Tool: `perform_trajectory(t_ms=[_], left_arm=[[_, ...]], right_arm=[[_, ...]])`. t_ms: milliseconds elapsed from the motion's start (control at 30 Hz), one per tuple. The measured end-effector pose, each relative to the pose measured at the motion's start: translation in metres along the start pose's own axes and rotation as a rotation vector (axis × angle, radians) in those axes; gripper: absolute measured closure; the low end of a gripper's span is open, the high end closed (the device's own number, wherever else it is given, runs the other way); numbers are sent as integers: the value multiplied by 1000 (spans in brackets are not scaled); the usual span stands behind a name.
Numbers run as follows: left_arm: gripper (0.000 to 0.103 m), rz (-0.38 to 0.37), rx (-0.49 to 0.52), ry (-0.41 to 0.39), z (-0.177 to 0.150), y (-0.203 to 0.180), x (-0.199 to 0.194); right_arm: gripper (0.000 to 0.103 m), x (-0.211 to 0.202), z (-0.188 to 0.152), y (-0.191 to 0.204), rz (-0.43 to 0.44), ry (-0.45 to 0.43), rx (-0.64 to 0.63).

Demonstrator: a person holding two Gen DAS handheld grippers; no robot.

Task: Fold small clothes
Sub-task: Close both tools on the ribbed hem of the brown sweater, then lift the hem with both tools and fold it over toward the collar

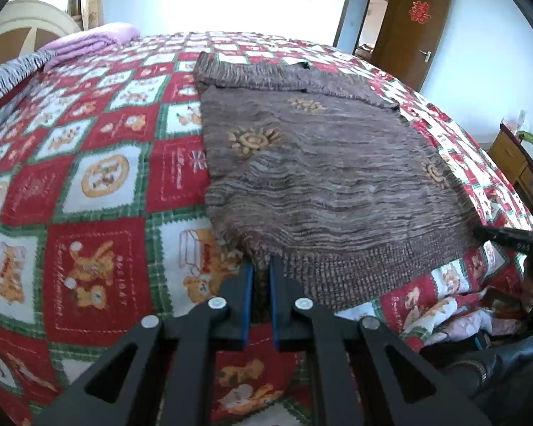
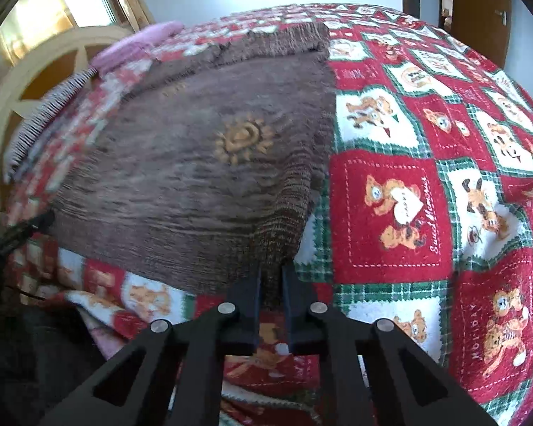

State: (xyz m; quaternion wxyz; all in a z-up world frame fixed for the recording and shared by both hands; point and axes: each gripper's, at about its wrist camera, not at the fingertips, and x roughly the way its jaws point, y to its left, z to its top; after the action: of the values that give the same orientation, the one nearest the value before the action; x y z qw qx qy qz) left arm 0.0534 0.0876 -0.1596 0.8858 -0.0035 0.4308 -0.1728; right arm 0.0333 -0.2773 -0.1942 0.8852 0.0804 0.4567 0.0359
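Note:
A small brown knitted sweater (image 1: 330,167) with orange sun motifs lies flat on the bed, sleeves folded across its far end. My left gripper (image 1: 261,266) is shut on the near left corner of its ribbed hem. My right gripper (image 2: 270,271) is shut on the near right corner of the hem of the sweater (image 2: 202,163), which is lifted a little there. The right gripper also shows at the right edge of the left wrist view (image 1: 504,236), and the left gripper shows dimly at the left edge of the right wrist view (image 2: 25,229).
The bed carries a red, green and white bear-print blanket (image 1: 89,213), also seen in the right wrist view (image 2: 426,195). A folded pink cloth (image 1: 96,41) and a striped pillow (image 1: 10,78) lie by the cream headboard (image 2: 25,81). A wooden nightstand (image 1: 515,163) and brown door (image 1: 414,28) stand to the right.

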Motion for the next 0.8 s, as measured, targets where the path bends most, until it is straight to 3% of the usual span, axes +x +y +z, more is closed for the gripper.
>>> perform_trajectory(t_ms=[267,467,800], left_arm=[[95,16,63,-35,11,-7,-25],[95,-17,15,-66,32,5,-32],[95,-8,-6,-175,77,13,-40]], right_arm=[[94,-40,8,-4,110,-117,33],[94,-61,22,-7,183,-213,79],[94,-93,63,-2,194,-372,70]])
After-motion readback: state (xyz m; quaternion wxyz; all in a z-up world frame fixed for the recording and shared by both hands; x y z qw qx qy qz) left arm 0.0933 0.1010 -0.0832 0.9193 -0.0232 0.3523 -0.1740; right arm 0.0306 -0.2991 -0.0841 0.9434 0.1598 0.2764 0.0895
